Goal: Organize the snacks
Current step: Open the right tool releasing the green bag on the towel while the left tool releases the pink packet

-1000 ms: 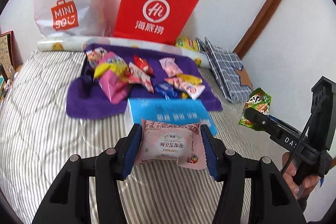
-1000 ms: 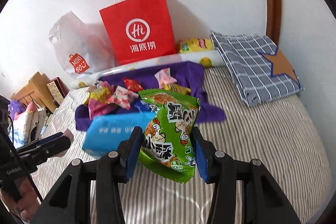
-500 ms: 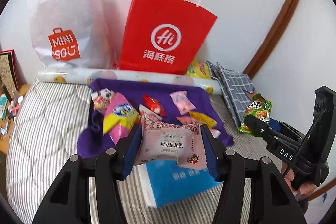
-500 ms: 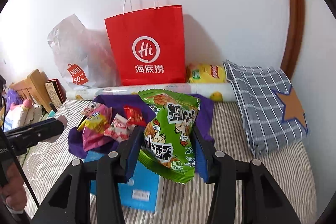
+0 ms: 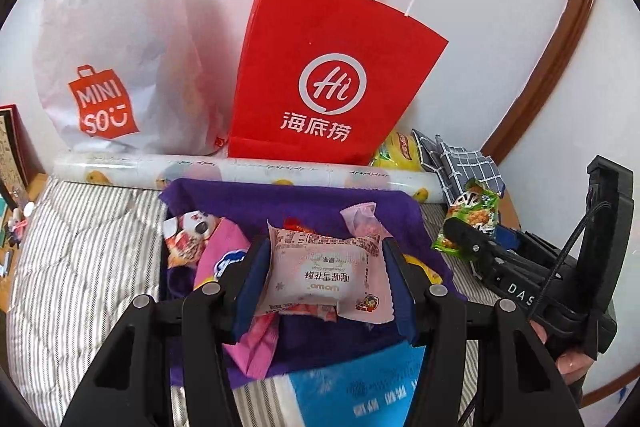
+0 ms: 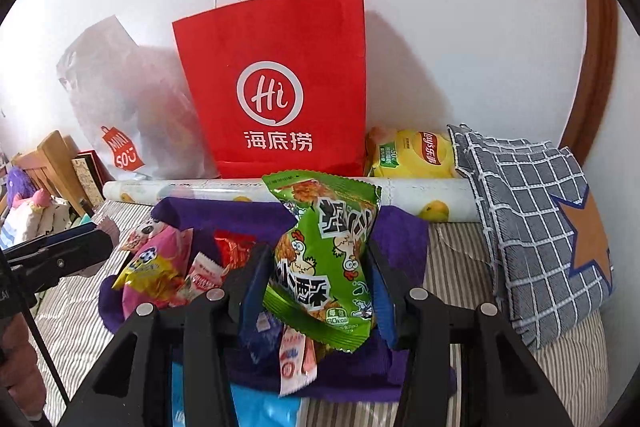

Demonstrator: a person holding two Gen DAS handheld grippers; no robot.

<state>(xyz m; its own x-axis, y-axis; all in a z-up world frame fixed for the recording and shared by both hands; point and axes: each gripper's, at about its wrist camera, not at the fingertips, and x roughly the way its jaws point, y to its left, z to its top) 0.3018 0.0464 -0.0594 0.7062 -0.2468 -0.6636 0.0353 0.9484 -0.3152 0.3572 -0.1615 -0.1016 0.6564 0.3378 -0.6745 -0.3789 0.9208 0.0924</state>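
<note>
Both hand-held grippers have carried their loads forward over the bed, and the red paper bag (image 5: pixel 320 75) now looms just ahead, so bagging looks close. The left hand-held gripper (image 5: pixel 326 283) pinches the pink pastry packet (image 5: pixel 324 271), long axis crosswise between the jaws, print upside down. The right hand-held gripper (image 6: pixel 316 287) pinches the green snack packet (image 6: pixel 324 255), long axis upright, top leaning away toward the bag.

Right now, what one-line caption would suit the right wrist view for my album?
Right tool clamps a green crinkly snack packet before a red paper shopping bag on a striped bed.
</note>
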